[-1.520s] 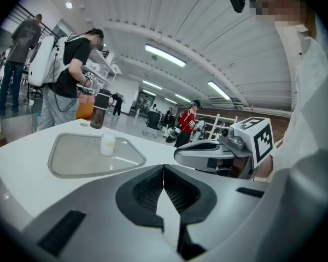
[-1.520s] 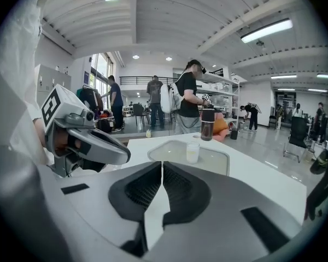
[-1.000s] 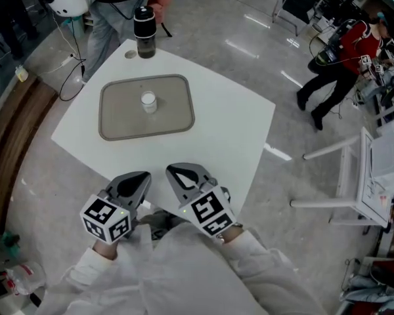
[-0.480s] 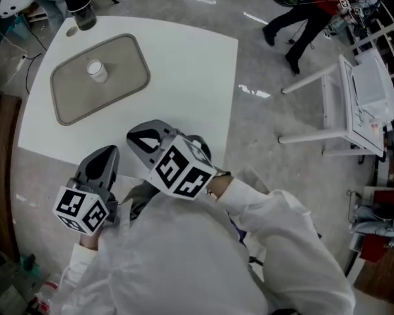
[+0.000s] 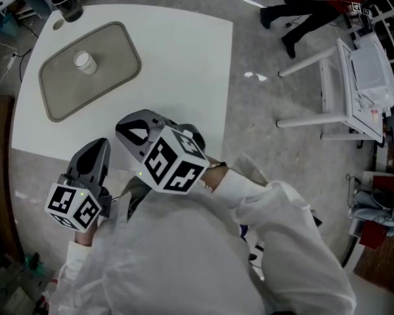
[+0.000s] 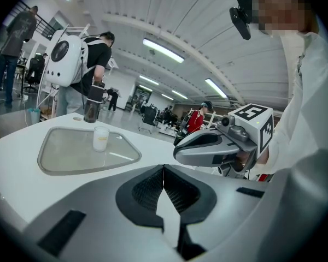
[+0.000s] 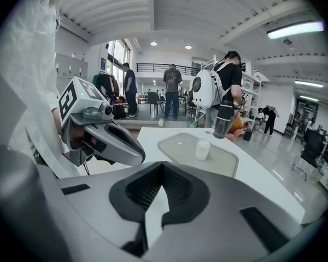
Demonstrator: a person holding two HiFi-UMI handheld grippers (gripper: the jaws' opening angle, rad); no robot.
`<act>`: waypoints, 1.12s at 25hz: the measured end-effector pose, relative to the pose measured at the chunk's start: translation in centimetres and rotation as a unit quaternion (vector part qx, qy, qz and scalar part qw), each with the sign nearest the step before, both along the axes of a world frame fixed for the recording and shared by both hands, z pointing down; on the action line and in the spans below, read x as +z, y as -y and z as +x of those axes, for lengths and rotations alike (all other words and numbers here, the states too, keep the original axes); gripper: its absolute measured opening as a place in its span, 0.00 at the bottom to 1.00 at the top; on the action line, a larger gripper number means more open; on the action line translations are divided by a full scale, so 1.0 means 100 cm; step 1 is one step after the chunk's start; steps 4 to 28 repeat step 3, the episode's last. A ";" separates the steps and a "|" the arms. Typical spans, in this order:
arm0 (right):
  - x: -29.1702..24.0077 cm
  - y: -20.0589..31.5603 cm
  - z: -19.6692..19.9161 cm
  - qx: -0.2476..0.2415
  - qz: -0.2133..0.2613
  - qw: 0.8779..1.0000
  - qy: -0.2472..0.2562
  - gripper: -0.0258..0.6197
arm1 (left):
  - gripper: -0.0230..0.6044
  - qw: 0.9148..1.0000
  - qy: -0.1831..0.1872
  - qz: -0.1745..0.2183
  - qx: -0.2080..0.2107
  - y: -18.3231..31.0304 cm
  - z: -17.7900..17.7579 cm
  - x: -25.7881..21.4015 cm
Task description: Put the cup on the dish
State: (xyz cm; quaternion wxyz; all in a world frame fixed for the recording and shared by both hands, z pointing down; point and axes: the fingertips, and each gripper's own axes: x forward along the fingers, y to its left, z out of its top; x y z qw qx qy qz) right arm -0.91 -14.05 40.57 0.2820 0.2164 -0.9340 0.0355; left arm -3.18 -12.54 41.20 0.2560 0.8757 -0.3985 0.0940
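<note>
Cup (image 5: 84,61) is seen upright on dish (image 5: 115,77) near worktop's (image 5: 184,64) far-left corner. Left gripper (image 5: 96,148) and right gripper (image 5: 131,131) are held at near edge, jaws together.

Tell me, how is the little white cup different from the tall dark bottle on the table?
The small white round cup is pale and short; the tall dark cylindrical bottle is nearly black and much taller. The cup stands inside the grey rounded tray; the bottle stands on the white table beyond the tray's corner. Both stand upright.
</note>
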 end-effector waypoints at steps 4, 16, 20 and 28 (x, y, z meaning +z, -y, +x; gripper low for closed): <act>0.001 0.004 0.009 0.010 -0.001 1.000 -0.003 0.06 | 0.05 1.000 0.000 0.005 0.000 0.003 0.004 -0.002; 0.001 0.004 0.009 0.010 -0.001 1.000 -0.003 0.06 | 0.05 1.000 0.000 0.005 0.000 0.003 0.004 -0.002; 0.001 0.004 0.009 0.010 -0.001 1.000 -0.003 0.06 | 0.05 1.000 0.000 0.005 0.000 0.003 0.004 -0.002; 0.001 0.004 0.009 0.010 -0.001 1.000 -0.003 0.06 | 0.05 1.000 0.000 0.005 0.000 0.003 0.004 -0.002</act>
